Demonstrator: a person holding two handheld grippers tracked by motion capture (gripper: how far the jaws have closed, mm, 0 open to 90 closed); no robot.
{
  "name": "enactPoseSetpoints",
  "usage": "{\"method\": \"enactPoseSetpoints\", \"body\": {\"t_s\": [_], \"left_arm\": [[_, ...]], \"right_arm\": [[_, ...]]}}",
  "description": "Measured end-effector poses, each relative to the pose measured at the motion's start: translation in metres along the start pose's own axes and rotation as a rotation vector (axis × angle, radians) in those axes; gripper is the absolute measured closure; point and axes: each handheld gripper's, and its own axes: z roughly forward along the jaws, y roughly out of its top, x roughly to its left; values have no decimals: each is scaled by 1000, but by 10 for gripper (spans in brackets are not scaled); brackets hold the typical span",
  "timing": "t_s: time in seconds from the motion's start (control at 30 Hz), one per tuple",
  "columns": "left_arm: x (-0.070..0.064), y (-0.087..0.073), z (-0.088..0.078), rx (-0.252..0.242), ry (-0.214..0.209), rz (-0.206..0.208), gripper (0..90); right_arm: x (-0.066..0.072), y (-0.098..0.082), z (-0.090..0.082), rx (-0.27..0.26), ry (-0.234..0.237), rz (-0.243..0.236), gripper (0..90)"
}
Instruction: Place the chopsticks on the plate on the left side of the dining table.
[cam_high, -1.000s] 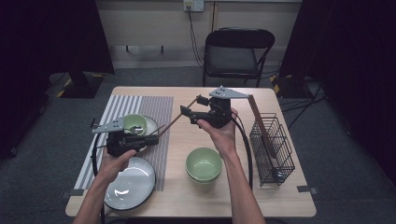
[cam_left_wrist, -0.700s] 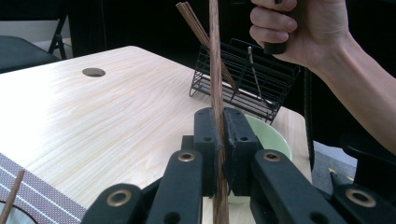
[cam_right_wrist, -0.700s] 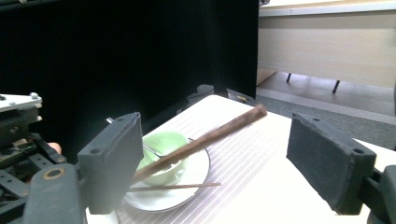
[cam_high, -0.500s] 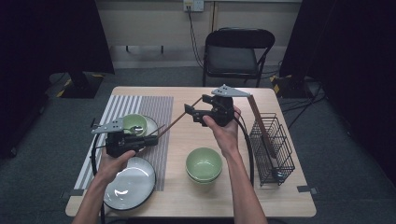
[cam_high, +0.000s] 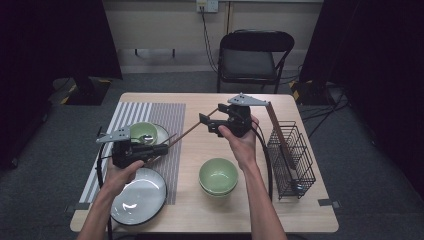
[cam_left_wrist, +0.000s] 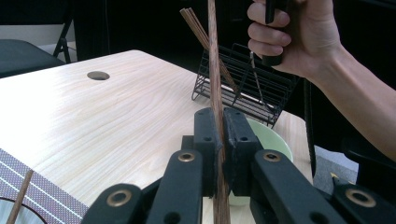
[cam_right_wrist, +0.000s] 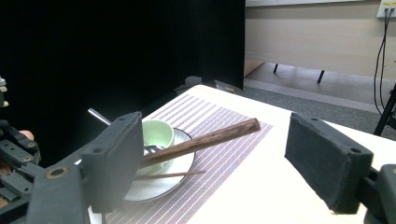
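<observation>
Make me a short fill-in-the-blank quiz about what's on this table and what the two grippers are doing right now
1. The left gripper is shut on a brown ____.
2. The jaws of the right gripper stand ____, with the chopstick tip between them.
3. The wire rack sits at the table's ____ edge.
4. The spoon lies in the small green ____ on the striped mat.

Missing words: chopstick; open; right; cup

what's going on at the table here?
A person works a gripper in each hand. The left gripper is shut on a brown chopstick, held out toward the right gripper, whose jaws stand open around the chopstick's free end without pressing on it: it looks like a handover. More chopsticks lean in the wire rack. A green bowl sits on the table.
</observation>
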Motion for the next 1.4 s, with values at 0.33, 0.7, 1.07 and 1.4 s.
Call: {"method": "enactPoseSetpoints", "body": {"t_s": [0.33, 0.7, 1.07, 1.4], "left_arm": [[2, 1, -2, -4, 5, -7, 851], [2, 1, -4, -18, 9, -10, 851], [3, 1, -5, -18, 8, -12, 851], [3, 0, -4, -8, 15, -9, 851]], "right_arm": [[-2, -6, 1, 5, -4, 8, 192], [-6, -12, 2, 18, -11, 14, 185], [-10, -18, 3, 32, -19, 23, 179], [-10, -19, 1, 36, 8, 9, 181]]}}
